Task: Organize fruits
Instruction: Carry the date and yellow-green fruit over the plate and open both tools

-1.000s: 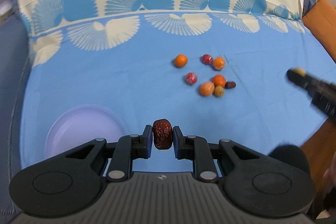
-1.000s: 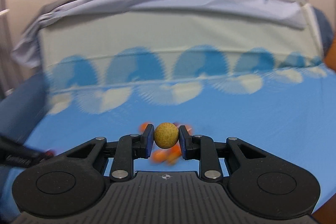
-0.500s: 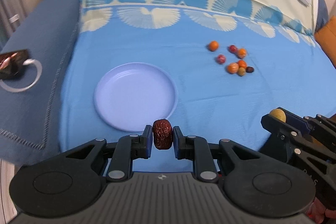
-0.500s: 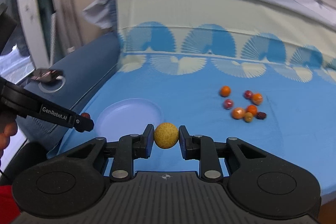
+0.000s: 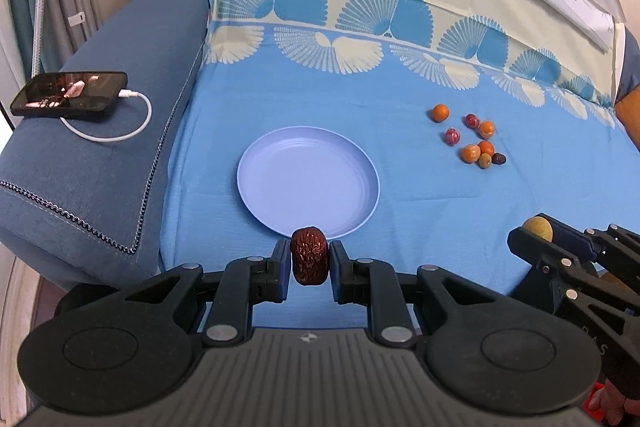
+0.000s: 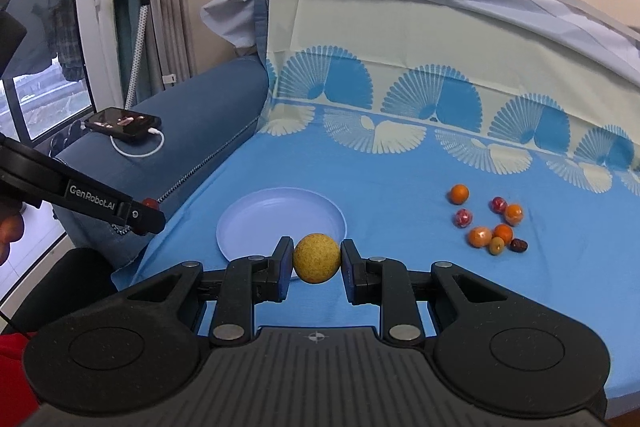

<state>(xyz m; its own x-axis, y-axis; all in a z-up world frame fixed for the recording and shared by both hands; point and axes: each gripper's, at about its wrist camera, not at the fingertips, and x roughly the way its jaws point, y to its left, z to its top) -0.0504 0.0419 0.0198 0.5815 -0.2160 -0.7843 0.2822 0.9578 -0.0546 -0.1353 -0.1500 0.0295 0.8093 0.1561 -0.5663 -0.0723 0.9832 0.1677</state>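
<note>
The red date hides part of the plate's near rim (the yellow ball does likewise in the right wrist view). The far-right cushion is cut off; the phone screen is unreadable.

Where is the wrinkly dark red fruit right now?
The wrinkly dark red date is pinched in the left tongs, just in front of the round lilac plastic plate on the blue sheet.

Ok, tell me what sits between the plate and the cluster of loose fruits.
Nothing: only bare blue sheet separates the plate from the loose fruits. Both wrist views show that stretch, the left wrist view most plainly.
</note>
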